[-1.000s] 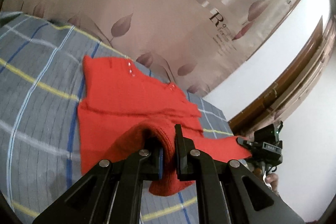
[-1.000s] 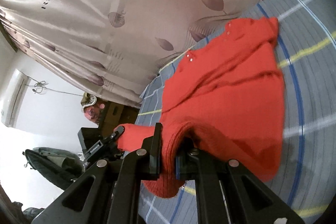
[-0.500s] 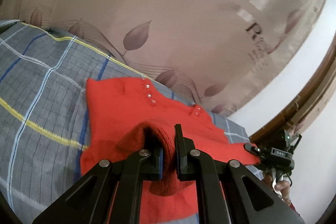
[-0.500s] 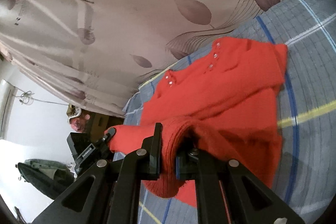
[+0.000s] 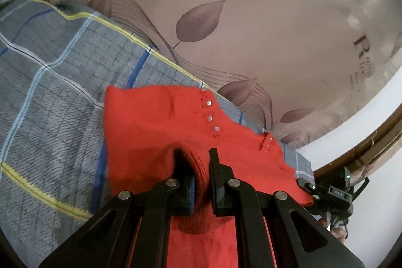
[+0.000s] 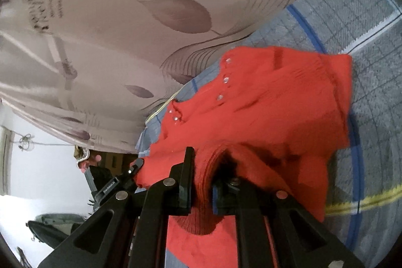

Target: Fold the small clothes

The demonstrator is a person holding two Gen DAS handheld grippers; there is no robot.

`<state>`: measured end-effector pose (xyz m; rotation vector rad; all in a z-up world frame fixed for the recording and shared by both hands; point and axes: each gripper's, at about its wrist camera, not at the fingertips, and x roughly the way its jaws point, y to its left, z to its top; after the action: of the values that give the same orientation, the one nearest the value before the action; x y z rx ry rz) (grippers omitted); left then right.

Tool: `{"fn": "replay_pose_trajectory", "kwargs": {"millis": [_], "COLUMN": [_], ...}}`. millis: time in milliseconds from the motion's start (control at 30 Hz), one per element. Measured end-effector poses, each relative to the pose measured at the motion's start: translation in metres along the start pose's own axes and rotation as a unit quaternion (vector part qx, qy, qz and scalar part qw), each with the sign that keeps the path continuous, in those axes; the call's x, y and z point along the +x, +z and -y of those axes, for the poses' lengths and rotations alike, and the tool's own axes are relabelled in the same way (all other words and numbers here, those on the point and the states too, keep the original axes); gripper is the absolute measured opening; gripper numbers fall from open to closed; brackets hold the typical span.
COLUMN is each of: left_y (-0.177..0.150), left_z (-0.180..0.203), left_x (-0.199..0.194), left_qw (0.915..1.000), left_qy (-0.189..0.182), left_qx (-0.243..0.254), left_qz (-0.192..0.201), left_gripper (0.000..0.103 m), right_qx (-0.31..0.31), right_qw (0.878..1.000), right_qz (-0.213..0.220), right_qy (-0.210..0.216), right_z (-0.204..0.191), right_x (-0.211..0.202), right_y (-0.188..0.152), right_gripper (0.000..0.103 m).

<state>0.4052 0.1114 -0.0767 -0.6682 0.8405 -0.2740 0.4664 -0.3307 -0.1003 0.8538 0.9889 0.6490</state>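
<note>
Curtain (image 6: 75, 24) lettering blurred (unreadable)

Red sweater (image 5: 160, 127), grey plaid blanket (image 5: 50, 92), leaf-print curtain (image 5: 251, 16).

Grey plaid bed cover (image 5: 55, 97) — a red knitted garment (image 5: 155, 122) lies on it.

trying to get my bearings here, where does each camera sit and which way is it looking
Left wrist: sits on the left tool, looking along its fingers, tilted down at the red sweater on the plaid blanket, curtain behind; fingers clamp a knit fold; right tool at far right.
Right wrist: sits on the right tool, facing the same sweater; its jaws are opening, knit fold between them; left tool at left.
Shared: sweater, blanket, curtain, each other's tool.
</note>
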Motion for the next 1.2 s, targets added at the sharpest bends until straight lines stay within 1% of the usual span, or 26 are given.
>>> {"fn": "replay_pose_trajectory", "kwargs": {"millis": [67, 133, 167, 233, 267, 300, 333, 367, 400, 467, 500, 600, 633, 667, 700, 733, 767, 800, 833, 900, 967, 1000, 1100, 1167, 1200], "left_y": [0.005, 0.010, 0.014, 0.019, 0.021, 0.023, 0.024, 0.025, 0.025, 0.028, 0.030, 0.031, 0.030, 0.028, 0.025, 0.023, 0.018, 0.012, 0.003, -0.010, -0.030, -0.036, -0.058, -0.068, -0.071], "left_z": [-0.003, -0.004, -0.006, -0.011, -0.014, -0.018, -0.021, -0.025, -0.027, -0.029, -0.030, -0.033, -0.033, -0.033, -0.034, -0.035, -0.035, -0.037, -0.040, -0.047, -0.053, -0.053, -0.050, -0.047, -0.046], "left_x": [0.006, 0.009, 0.012, 0.017, 0.018, 0.019, 0.019, 0.019, 0.016, 0.010, 0.010, -0.001, -0.005, -0.013, -0.019, -0.024, -0.031, -0.037, -0.046, -0.056, -0.064, -0.063, -0.064, -0.066, -0.069], "left_qw": [0.9998, 0.9993, 0.9984, 0.9952, 0.9929, 0.9907, 0.9881, 0.9855, 0.9847, 0.9862, 0.9868, 0.9888, 0.9907, 0.9937, 0.9958, 0.9969, 0.9981, 0.9986, 0.9990, 0.9992, 0.9990, 0.9987, 0.9978, 0.9979, 0.9980], "left_qy": [-0.009, -0.015, -0.024, -0.046, -0.056, -0.063, -0.068, -0.071, -0.063, -0.041, -0.034, -0.022, -0.014, 0.002, 0.014, 0.023, 0.036, 0.040, 0.038, 0.032, 0.021, 0.021, 0.017, 0.002, 0.001], "left_qx": [-0.017, -0.032, -0.047, -0.083, -0.102, -0.119, -0.137, -0.154, -0.162, -0.159, -0.157, -0.146, -0.133, -0.110, -0.090, -0.075, -0.050, -0.033, -0.017, -0.006, 0.002, 0.006, 0.021, 0.025, 0.029], "left_qz": [-0.007, -0.012, -0.018, -0.023, -0.022, -0.023, -0.021, -0.012, 0.003, 0.020, 0.022, 0.024, 0.021, 0.018, 0.014, 0.010, 0.000, -0.008, -0.016, -0.023, -0.040, -0.045, -0.060, -0.060, -0.056], "left_gripper": [0.011, 0.016, 0.020, 0.025, 0.031, 0.036, 0.047, 0.051, 0.052, 0.058, 0.058, 0.058, 0.058, 0.059, 0.059, 0.059, 0.058, 0.058, 0.059, 0.059, 0.059, 0.059, 0.059, 0.059, 0.059], "right_qx": [0.021, 0.049, 0.061, 0.088, 0.099, 0.111, 0.124, 0.126, 0.124, 0.116, 0.111, 0.096, 0.092, 0.086, 0.079, 0.067, 0.054, 0.034, 0.021, -0.008, -0.031, -0.050, -0.100, -0.117, -0.124], "right_qw": [1.000, 0.998, 0.997, 0.993, 0.989, 0.986, 0.981, 0.980, 0.980, 0.981, 0.982, 0.984, 0.985, 0.986, 0.987, 0.990, 0.993, 0.996, 0.998, 0.999, 0.998, 0.997, 0.990, 0.987, 0.985], "right_qz": [-0.001, 0.002, 0.008, 0.025, 0.033, 0.042, 0.058, 0.065, 0.075, 0.078, 0.077, 0.078, 0.078, 0.077, 0.075, 0.072, 0.068, 0.060, 0.053, 0.037, 0.033, 0.031, 0.028, 0.015, 0.013], "right_qy": [0.013, 0.041, 0.052, 0.080, 0.101, 0.119, 0.138, 0.142, 0.139, 0.134, 0.131, 0.125, 0.124, 0.124, 0.117, 0.101, 0.081, 0.053, 0.034, 0.000, -0.033, -0.052, -0.090, -0.108, -0.117], "right_z": [0.008, 0.017, 0.021, 0.030, 0.035, 0.039, 0.043, 0.044, 0.044, 0.042, 0.040, 0.034, 0.033, 0.032, 0.031, 0.030, 0.028, 0.027, 0.027, 0.028, 0.026, 0.023, 0.013, 0.010, 0.010], "right_x": [0.002, 0.002, 0.001, 0.000, -0.002, -0.002, -0.005, -0.008, -0.011, -0.015, -0.018, -0.029, -0.035, -0.041, -0.047, -0.054, -0.059, -0.067, -0.071, -0.081, -0.087, -0.090, -0.093, -0.089, -0.087], "right_y": [0.003, 0.007, 0.009, 0.012, 0.013, 0.014, 0.013, 0.014, 0.014, 0.014, 0.013, 0.006, 0.002, -0.005, -0.011, -0.019, -0.028, -0.039, -0.047, -0.067, -0.082, -0.090, -0.110, -0.116, -0.118], "right_gripper": [0.015, 0.019, 0.024, 0.037, 0.048, 0.052, 0.052, 0.055, 0.056, 0.059, 0.063, 0.066, 0.067, 0.068, 0.068, 0.068, 0.068, 0.068, 0.068, 0.068, 0.068, 0.068, 0.068, 0.068, 0.068]}}
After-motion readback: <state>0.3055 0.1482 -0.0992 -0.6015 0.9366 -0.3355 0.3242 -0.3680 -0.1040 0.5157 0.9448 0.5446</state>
